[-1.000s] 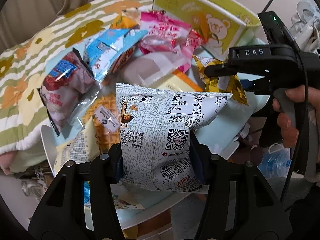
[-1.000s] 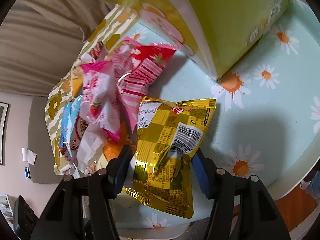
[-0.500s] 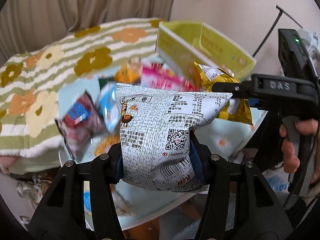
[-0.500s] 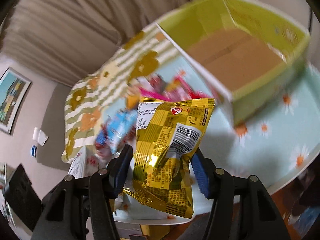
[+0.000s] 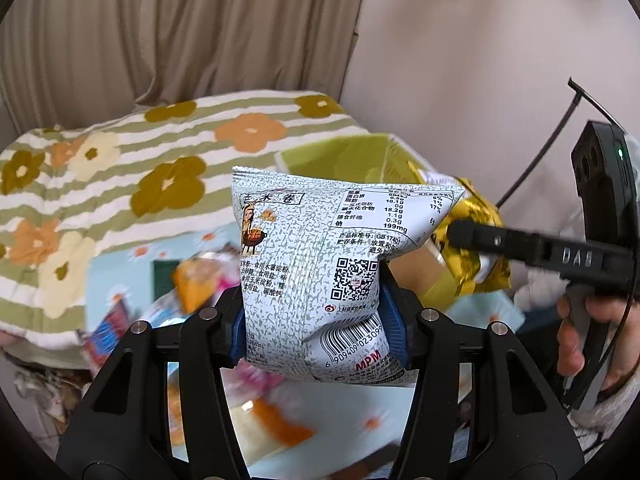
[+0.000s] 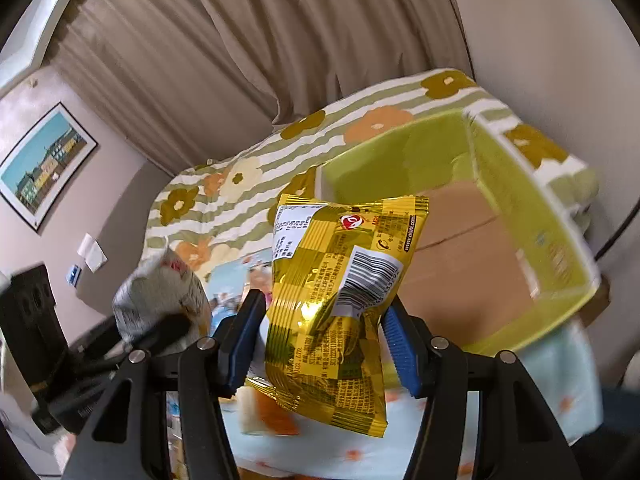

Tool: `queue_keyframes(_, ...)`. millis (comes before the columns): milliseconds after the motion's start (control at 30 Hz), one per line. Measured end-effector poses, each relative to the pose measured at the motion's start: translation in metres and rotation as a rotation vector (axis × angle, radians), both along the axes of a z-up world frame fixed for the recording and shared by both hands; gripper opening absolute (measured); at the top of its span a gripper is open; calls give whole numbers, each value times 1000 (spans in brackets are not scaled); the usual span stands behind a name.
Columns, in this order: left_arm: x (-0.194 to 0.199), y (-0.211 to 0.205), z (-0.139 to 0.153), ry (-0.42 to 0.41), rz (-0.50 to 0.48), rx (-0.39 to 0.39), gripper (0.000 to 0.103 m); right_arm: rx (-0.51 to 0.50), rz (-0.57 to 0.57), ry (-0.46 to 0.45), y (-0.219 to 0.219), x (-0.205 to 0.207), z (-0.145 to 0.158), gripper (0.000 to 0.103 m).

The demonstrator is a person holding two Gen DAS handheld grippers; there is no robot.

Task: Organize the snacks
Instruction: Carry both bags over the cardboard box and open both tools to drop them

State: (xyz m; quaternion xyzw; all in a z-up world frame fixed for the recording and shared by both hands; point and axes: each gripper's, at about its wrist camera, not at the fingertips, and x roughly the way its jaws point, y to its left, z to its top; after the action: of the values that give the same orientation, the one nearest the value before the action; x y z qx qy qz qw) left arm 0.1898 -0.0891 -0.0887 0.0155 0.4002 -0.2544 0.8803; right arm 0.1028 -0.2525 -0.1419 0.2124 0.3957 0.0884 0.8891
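Note:
My left gripper [image 5: 318,328] is shut on a white speckled snack bag [image 5: 320,264], held upright above the table. The same white bag [image 6: 160,296] and the left gripper's arm show at the left of the right wrist view. My right gripper [image 6: 324,344] is shut on a gold foil snack bag [image 6: 340,292], lifted in front of the open green box [image 6: 532,208], whose brown cardboard floor is bare. In the left wrist view the gold bag [image 5: 472,248] hangs from the right gripper's black finger beside the green box [image 5: 332,160]. A hand [image 5: 580,332] holds the right gripper's handle.
Blurred snack packets [image 5: 192,284] lie on the light blue flowered table [image 5: 116,272] below. A striped flowered blanket [image 5: 120,184] lies behind the table, with beige curtains beyond. A framed picture [image 6: 44,160] hangs on the left wall.
Both grippers have risen off the table with their bags. The snack pile has dropped low in both views, and the green box's open inside now shows behind the gold bag.

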Motion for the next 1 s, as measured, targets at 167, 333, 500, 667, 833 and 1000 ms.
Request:
queue_keyframes(167, 24, -58, -7, 43, 22, -26, 50, -38, 28, 18, -47, 13, -3, 54)
queue_keyframes(333, 43, -101, -30, 109, 23, 0, 51, -59, 26, 43, -79, 23, -12, 54)
queue_keyframes(500, 58, -134, -59, 186, 3, 61, 51, -60, 17, 84, -98, 34, -28, 54)
queue_keyframes(667, 71, -151, -83, 254, -34, 120, 54, -48, -19, 110, -108, 39, -39, 54)
queue_keyframes(833, 76, -164, -93, 258, -85, 190, 95, -55, -36, 127, -109, 40, -42, 54)
queue_keyframes(1000, 73, -148, -87, 226, -90, 207, 98, -77, -41, 147, -107, 37, -48, 54)
